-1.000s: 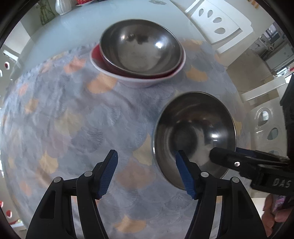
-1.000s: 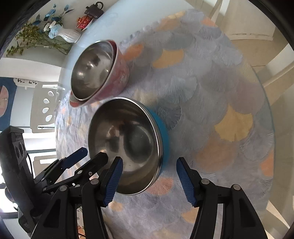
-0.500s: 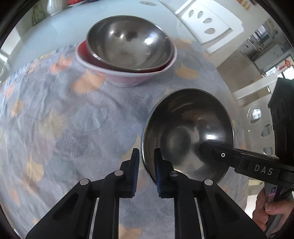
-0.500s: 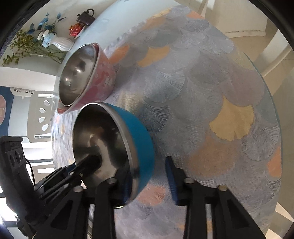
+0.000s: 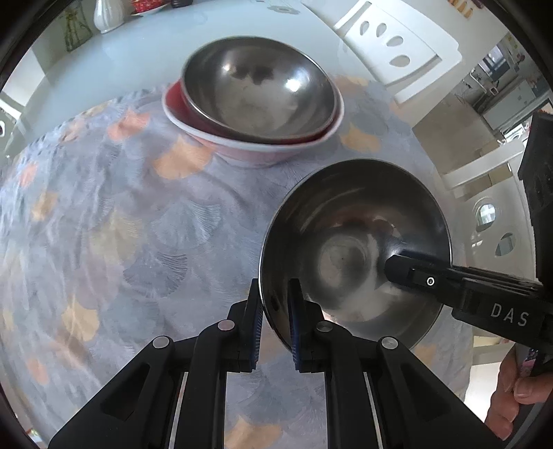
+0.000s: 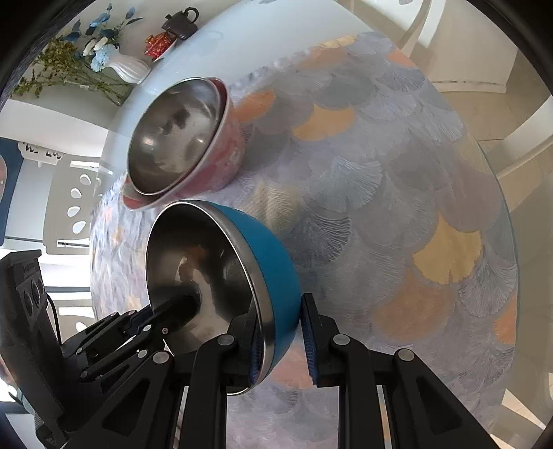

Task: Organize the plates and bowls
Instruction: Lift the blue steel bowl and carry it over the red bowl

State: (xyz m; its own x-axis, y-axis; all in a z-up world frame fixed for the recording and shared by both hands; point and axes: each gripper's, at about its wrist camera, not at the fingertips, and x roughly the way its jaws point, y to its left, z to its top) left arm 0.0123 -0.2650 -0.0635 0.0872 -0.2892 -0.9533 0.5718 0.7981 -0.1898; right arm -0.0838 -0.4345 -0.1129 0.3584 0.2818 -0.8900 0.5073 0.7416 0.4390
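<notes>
A blue bowl with a steel inside (image 5: pixel 349 248) (image 6: pixel 269 255) is held off the patterned cloth, tilted. My left gripper (image 5: pixel 274 323) is shut on its near rim. My right gripper (image 6: pixel 281 342) is shut on its wall, one finger inside and one on the blue outside; it also shows in the left wrist view (image 5: pixel 414 273). Farther back a steel bowl (image 5: pixel 257 84) (image 6: pixel 176 133) sits nested in a red bowl (image 5: pixel 249 145) (image 6: pixel 221 165) on the table.
The round glass table carries a grey and orange patterned cloth (image 6: pixel 397 193). A white vase with flowers (image 6: pixel 128 70), a small teapot (image 6: pixel 181 22) and a red item stand at the far edge. White chairs (image 5: pixel 390 41) surround the table.
Both grippers were open around the blue bowl and have closed on its rim. The bowl has tilted and come up from the cloth.
</notes>
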